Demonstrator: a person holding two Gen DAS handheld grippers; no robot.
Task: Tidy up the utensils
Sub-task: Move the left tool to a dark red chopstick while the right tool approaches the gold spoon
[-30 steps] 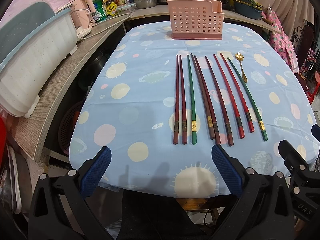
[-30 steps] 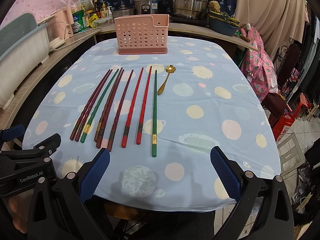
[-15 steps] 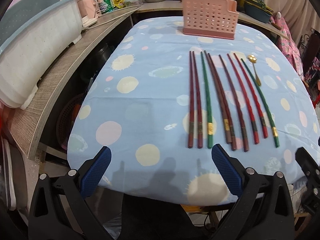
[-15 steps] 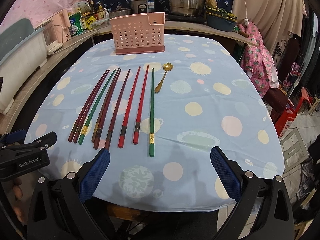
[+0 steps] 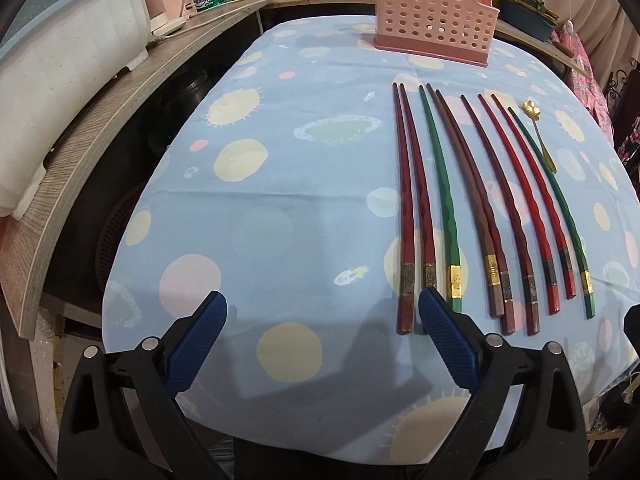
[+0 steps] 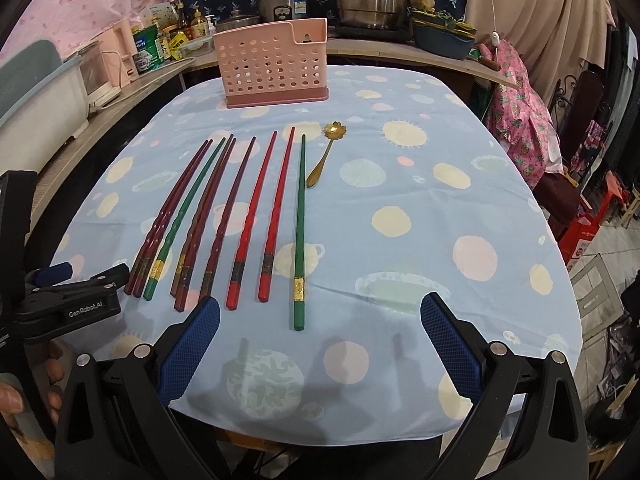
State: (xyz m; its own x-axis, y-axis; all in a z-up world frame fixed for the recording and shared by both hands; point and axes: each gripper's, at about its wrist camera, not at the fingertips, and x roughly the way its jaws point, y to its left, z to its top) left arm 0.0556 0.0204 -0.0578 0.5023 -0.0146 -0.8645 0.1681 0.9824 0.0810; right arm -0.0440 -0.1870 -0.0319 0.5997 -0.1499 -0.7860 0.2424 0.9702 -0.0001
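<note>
Table [image 6: 460, 148]: draped in blue spotted cloth, carrying all utensils.
Pink holder [image 6: 272, 66]: perforated, upright at 12 o'clock on far edge; contents not visible.
Left gripper [image 5: 322, 330]: low over near edge, fingers [image 5: 448, 340] spread wide, gripping nothing; right pad just at butt of dark red pair; nearer than 1.0 s ago.
Right gripper [image 6: 320, 334]: level at 6 o'clock, fingers [image 6: 190, 342] apart, empty.
Chopsticks [image 6: 244, 216]: nine in a fanned row at centre, tips toward 12; dark red, green, brown, bright red.
Green chopstick [image 6: 299, 232]: rightmost, butt between right gripper's pads, ahead of them.
Gold spoon [image 6: 326, 152]: at 1 o'clock of that stick, just beside its tip, bowl toward holder.
</note>
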